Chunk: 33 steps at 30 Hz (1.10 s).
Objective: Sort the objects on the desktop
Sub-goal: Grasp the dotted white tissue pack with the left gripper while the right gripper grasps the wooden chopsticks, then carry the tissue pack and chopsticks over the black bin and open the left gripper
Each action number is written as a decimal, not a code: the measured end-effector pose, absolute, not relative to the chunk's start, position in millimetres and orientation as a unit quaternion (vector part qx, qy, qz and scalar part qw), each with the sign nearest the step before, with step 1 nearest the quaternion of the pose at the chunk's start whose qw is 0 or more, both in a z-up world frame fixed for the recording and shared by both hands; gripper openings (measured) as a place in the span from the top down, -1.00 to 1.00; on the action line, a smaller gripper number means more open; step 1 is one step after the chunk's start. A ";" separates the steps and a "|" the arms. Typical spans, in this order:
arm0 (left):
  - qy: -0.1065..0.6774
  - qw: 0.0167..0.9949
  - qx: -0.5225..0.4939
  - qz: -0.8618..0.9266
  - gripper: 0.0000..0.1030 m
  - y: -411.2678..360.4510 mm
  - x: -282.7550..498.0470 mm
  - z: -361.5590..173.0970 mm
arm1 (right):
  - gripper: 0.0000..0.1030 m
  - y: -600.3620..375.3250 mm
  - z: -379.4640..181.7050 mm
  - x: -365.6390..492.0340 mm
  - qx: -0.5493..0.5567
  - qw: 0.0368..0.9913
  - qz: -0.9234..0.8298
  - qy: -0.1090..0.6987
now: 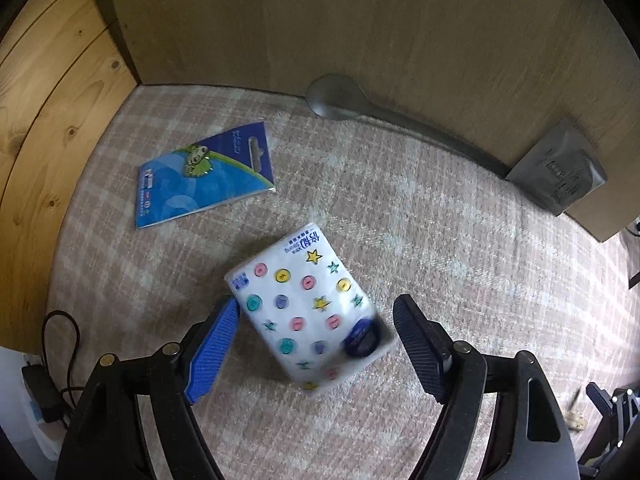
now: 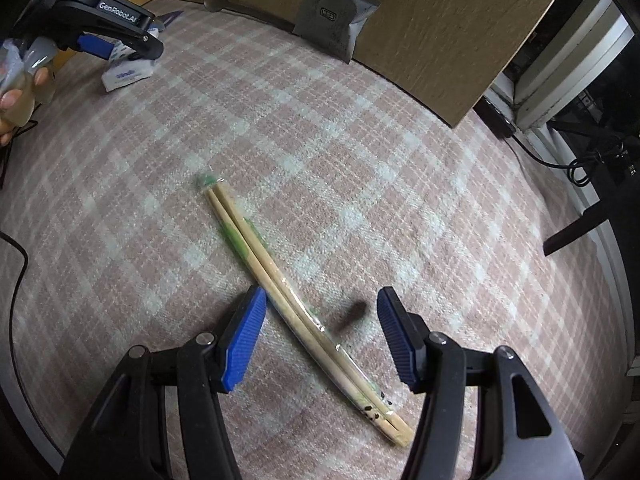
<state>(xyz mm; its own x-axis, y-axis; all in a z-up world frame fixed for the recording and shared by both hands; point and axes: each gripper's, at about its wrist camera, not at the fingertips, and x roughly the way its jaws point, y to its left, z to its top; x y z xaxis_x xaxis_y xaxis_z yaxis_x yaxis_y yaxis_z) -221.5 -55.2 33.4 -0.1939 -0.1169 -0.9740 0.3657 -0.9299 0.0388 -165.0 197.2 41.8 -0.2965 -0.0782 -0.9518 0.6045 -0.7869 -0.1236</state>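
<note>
Left fingers (image 1: 218, 344) spread around tissue pack (image 1: 310, 306), right fingers (image 2: 244, 338) straddling chopsticks (image 2: 296, 300)

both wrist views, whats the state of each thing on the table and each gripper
tissue pack: flat on the checked cloth, between the open jaws, not gripped
left gripper: open, astride the tissue pack
wrapped chopsticks: flat, diagonal, wrapper sealed, between the open jaws
right gripper: open, over the chopsticks
blue card pack: flat, untouched
grey spoon: lying along the board
grey sachet: leaning on the board
</note>
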 end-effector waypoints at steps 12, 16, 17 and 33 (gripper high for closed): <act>0.077 0.148 0.607 -0.777 0.00 -46.2 -199.1 29.0 | 0.37 211.6 45.4 -161.5 0.576 0.224 -0.767 0.173; 0.068 0.132 0.604 -0.783 0.01 -37.1 -179.6 29.8 | 0.56 213.4 47.3 -156.7 0.583 0.228 -0.763 0.160; 0.066 0.131 0.604 -0.784 0.01 -35.1 -175.2 30.0 | 0.60 214.0 47.8 -155.2 0.584 0.229 -0.762 0.160; 0.043 0.066 0.587 -0.806 0.03 33.0 -92.2 54.1 | 0.91 267.1 53.5 -109.9 0.602 0.217 -0.768 0.022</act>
<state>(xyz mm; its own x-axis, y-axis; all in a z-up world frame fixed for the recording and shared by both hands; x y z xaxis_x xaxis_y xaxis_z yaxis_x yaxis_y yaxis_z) -92.2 33.0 54.1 -0.3019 -0.0559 -0.9517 0.1579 -0.9874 0.0079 -109.9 267.1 53.5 -0.1800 -0.3072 -0.9345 0.3596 -0.9047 0.2282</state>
